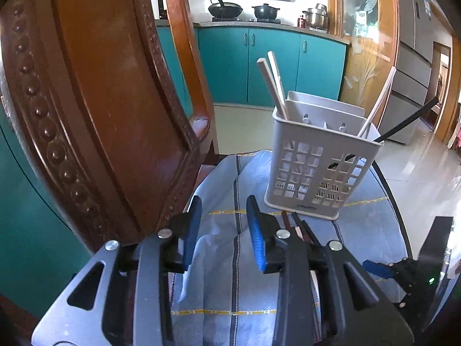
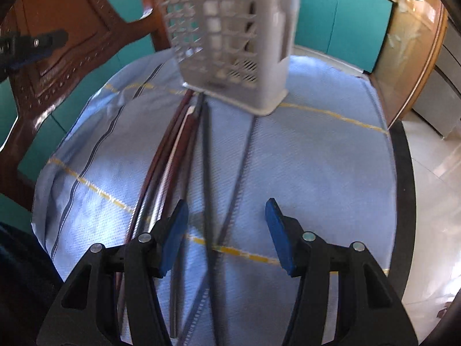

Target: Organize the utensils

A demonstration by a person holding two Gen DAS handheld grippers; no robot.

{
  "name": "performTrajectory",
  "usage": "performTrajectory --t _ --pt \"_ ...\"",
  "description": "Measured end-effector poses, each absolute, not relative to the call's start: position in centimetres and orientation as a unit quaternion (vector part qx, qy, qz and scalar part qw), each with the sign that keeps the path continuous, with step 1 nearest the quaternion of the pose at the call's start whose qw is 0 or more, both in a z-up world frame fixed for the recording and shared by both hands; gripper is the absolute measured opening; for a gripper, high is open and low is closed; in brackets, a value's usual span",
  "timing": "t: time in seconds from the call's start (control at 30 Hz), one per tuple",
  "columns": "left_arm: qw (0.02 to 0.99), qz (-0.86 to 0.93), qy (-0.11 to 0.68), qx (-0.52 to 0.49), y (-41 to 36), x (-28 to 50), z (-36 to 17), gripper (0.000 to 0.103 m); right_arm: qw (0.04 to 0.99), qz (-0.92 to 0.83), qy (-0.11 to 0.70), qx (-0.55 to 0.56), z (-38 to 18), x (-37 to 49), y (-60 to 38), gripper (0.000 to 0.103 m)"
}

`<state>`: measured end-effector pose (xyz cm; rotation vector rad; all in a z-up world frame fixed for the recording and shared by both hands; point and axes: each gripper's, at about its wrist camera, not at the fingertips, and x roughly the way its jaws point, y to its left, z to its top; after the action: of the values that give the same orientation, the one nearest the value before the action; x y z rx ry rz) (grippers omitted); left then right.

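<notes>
A white plastic utensil caddy (image 1: 319, 164) stands on the blue cloth (image 1: 230, 259); it also shows in the right wrist view (image 2: 230, 37). It holds white chopsticks (image 1: 273, 83) on its left side, and a white stick and a black chopstick (image 1: 409, 121) on its right. Several dark red and black chopsticks (image 2: 184, 150) lie on the cloth in front of it. My left gripper (image 1: 223, 225) is open and empty above the cloth. My right gripper (image 2: 226, 230) is open and empty, low over the loose chopsticks.
A carved wooden chair back (image 1: 100, 101) rises close on the left. The cloth covers a round table with a dark rim (image 2: 403, 173). Teal cabinets (image 1: 259, 66) and tiled floor (image 1: 417, 173) lie beyond.
</notes>
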<state>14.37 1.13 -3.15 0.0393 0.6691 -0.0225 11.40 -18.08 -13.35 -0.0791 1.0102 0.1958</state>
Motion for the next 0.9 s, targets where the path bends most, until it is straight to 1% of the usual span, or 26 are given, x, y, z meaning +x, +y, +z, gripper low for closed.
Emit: performTrajectory --t 0.2,0.23,0.27,0.3,0.37,0.43,0.6,0.9 --pt "0.944 -0.006 0.328 0.022 1.9 14.0 -3.2 0.035 0.869 0.102 0.48 -0.063 -13.7 11.0 -17.0 0.056" --pt "0.944 -0.005 0.328 0.023 1.9 14.0 -3.3 0.035 0.869 0.105 0.48 -0.064 -13.7 10.9 -17.0 0.053" --pt "0.944 -0.004 0.329 0.022 2.0 13.9 -3.3 0.035 0.868 0.113 0.479 -0.062 -13.7 10.7 -16.9 0.044" --pt "0.944 -0.004 0.33 0.022 2.1 13.9 -3.3 0.035 0.867 0.119 0.48 -0.061 -13.6 10.6 -16.8 0.038" --pt "0.944 -0.004 0.33 0.024 2.1 13.9 -3.3 0.035 0.864 0.128 0.484 -0.054 -13.6 10.4 -16.7 0.017" --pt "0.944 -0.004 0.33 0.026 2.1 13.8 -3.3 0.035 0.861 0.137 0.488 -0.05 -13.5 10.1 -16.8 0.007" --pt "0.943 -0.004 0.333 0.033 1.9 13.9 -3.7 0.035 0.855 0.142 0.499 -0.017 -13.4 9.6 -17.6 0.006" --pt "0.941 -0.008 0.336 0.038 1.5 13.9 -4.3 0.035 0.843 0.108 0.515 0.112 -13.4 7.6 -23.8 0.006"
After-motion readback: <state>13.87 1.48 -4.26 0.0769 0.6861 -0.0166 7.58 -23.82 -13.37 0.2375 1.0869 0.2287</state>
